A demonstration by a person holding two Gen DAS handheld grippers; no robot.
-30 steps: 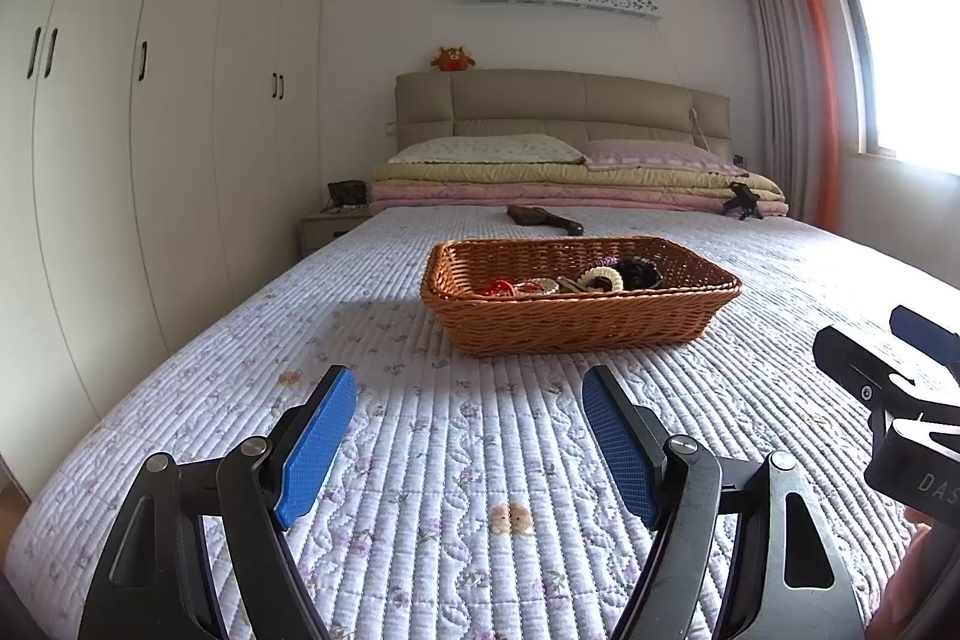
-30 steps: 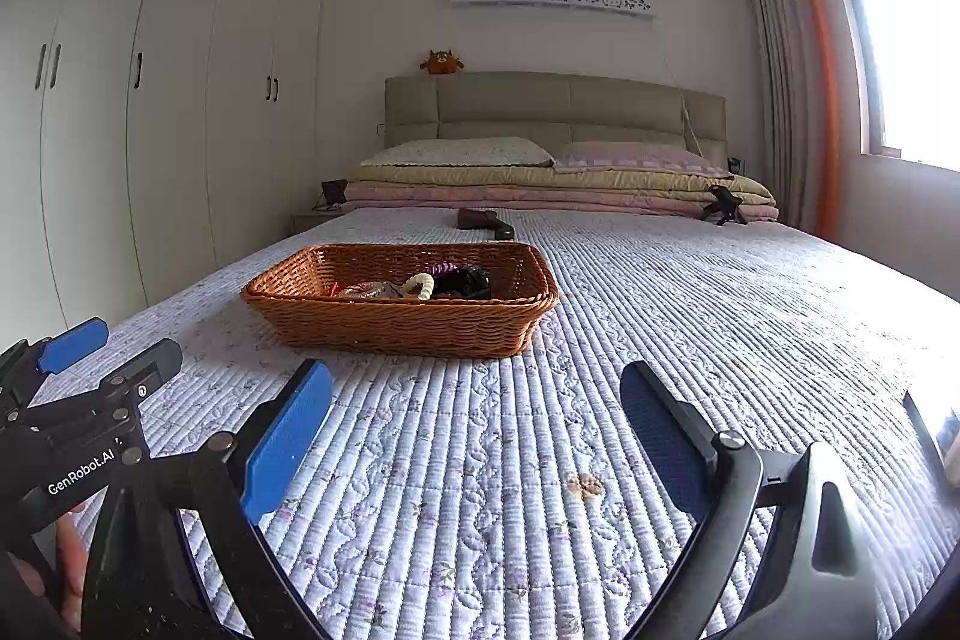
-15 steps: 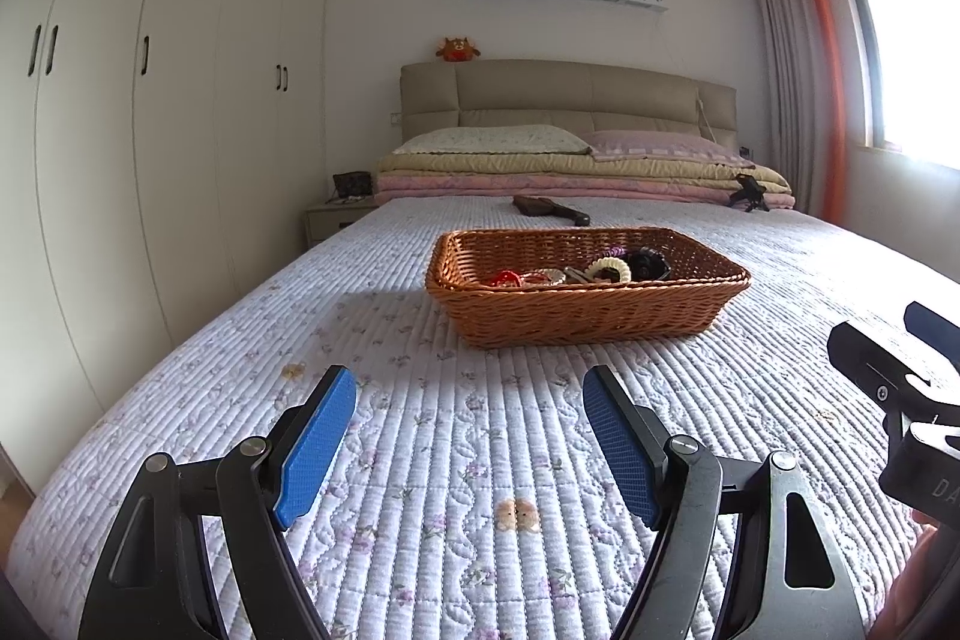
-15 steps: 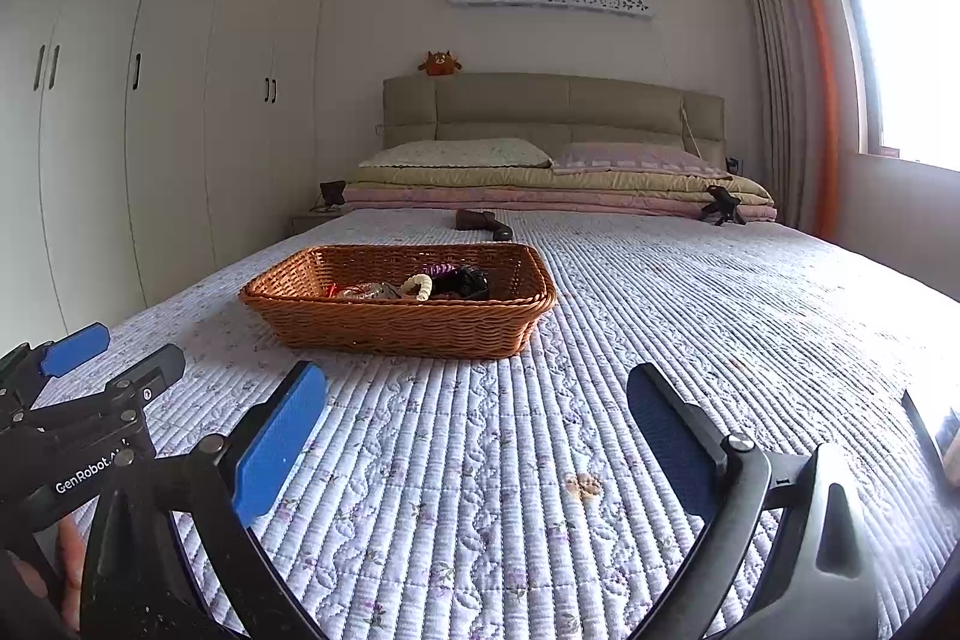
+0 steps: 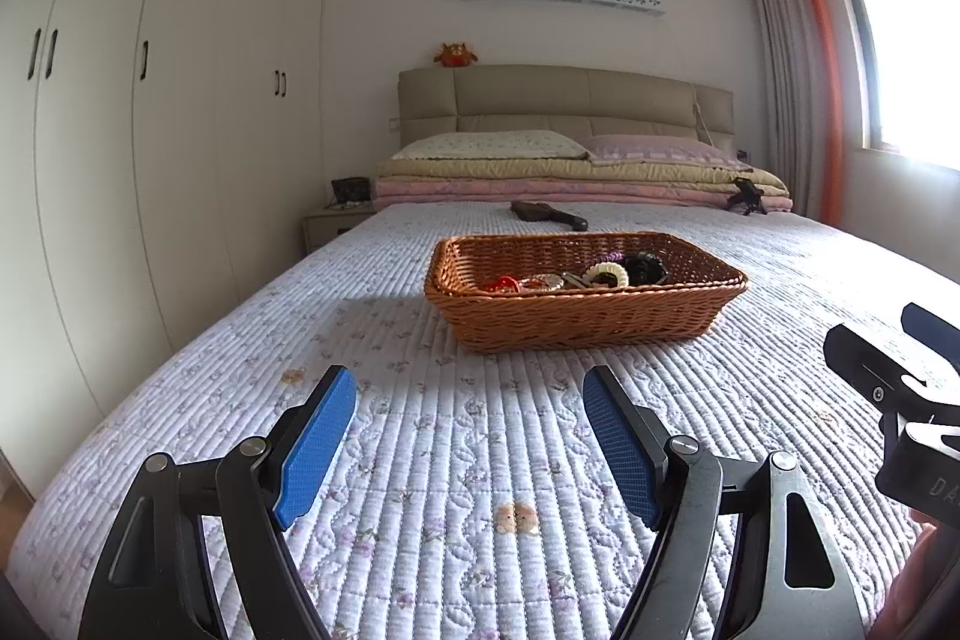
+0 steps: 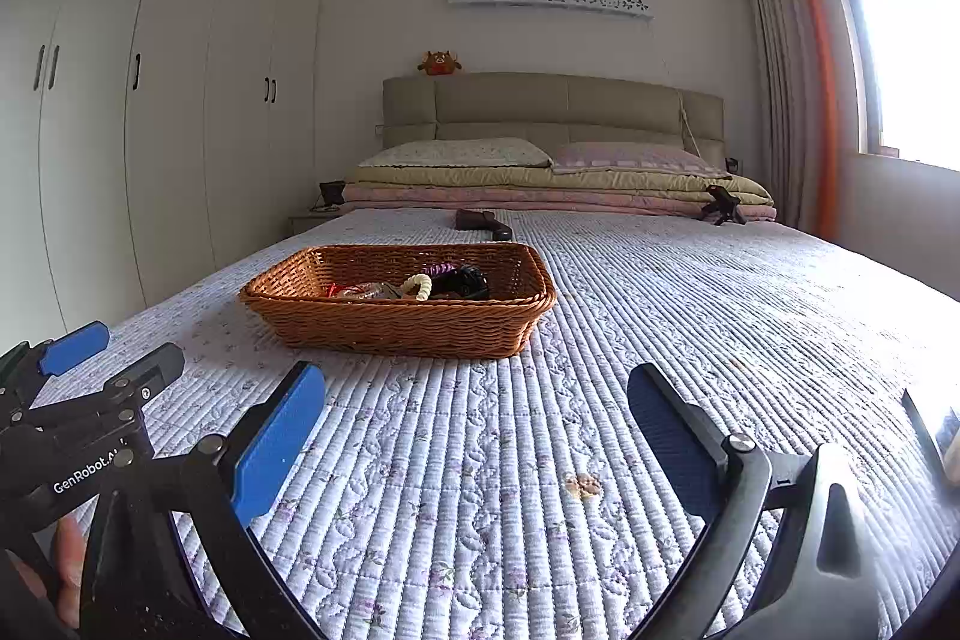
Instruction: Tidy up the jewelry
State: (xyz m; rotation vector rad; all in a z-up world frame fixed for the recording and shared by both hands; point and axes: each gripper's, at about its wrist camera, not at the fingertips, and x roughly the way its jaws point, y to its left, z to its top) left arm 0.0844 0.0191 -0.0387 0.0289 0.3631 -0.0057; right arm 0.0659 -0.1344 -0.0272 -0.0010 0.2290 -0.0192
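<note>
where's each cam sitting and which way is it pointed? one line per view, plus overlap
Left wrist: on the left gripper, low over the quilt, facing the headboard; wicker basket ahead, slightly right; own open blue-padded fingers show, right gripper at the right edge.
Right wrist: on the right gripper, same heading; basket ahead-left; own open fingers show, left gripper and a bit of hand at the lower left.
Shared: basket, quilt, headboard, wardrobe, window.

Woven wicker basket (image 5: pixel 576 322) (glossy brown) sits on matt quilted cloth bedspread (image 5: pixel 420 436).
</note>
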